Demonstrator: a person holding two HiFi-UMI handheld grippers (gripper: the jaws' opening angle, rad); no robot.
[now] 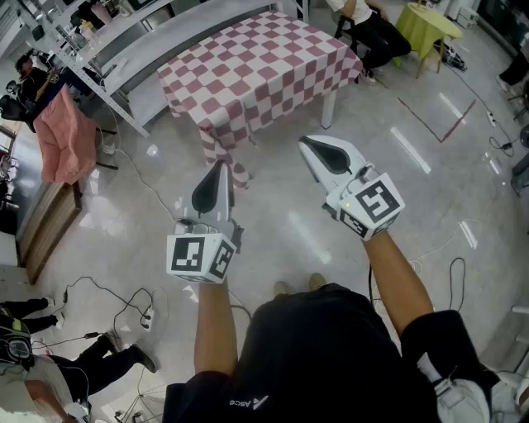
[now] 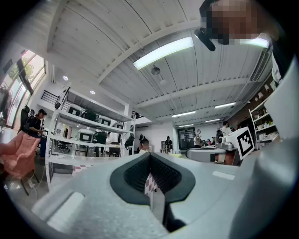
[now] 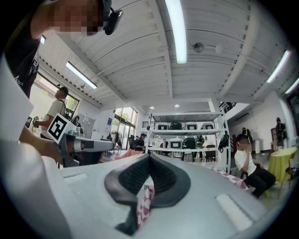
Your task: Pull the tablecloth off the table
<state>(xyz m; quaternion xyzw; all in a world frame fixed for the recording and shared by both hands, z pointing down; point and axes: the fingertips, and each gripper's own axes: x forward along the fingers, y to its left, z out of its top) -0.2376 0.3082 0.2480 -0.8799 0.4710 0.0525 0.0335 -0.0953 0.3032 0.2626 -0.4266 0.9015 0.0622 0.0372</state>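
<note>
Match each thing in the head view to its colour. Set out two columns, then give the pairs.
Things:
1. tablecloth
2. small table
3. draped cloth
4. floor

Colours:
a. pink
b. pale grey
c. red-and-white checks
d. yellow-green

Pairs: 1-c; 2-d; 3-a; 4-b

Open lab or workshop hall — metal shelving racks (image 3: 187, 133) of equipment, ceiling strip lights (image 3: 175, 28); cables (image 1: 453, 273) across glossy floor (image 1: 273, 240)
</note>
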